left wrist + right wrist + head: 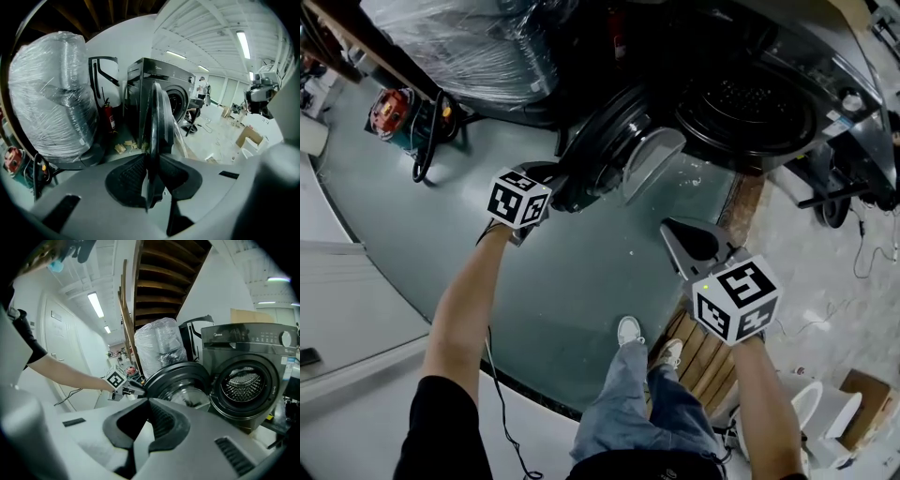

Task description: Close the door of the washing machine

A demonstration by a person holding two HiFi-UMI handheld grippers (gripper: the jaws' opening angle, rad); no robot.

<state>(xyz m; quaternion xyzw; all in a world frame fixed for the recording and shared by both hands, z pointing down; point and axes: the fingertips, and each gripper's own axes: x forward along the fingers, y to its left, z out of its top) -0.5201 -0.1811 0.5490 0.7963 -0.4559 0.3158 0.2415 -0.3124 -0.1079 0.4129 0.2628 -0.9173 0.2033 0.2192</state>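
Note:
The dark front-loading washing machine [248, 348] stands with its round door [609, 141] swung wide open, and its drum [243, 383] is exposed. My left gripper [152, 168] holds the door's outer rim [157, 117], which runs edge-on between the two pads, and they press on it. The right gripper view shows that gripper [136, 387] at the door's [180, 378] left edge. My right gripper [149, 404] hangs in the air in front of the machine, apart from the door, jaws together with nothing between them. In the head view it [675, 234] is below the door's glass bowl [652, 159].
A large plastic-wrapped bundle [459, 37] stands left of the machine, with a red fire extinguisher [111, 117] between them. A red tool with coiled cable [394, 112] lies on the floor at far left. A wooden pallet [703, 347] lies by the person's feet [630, 330].

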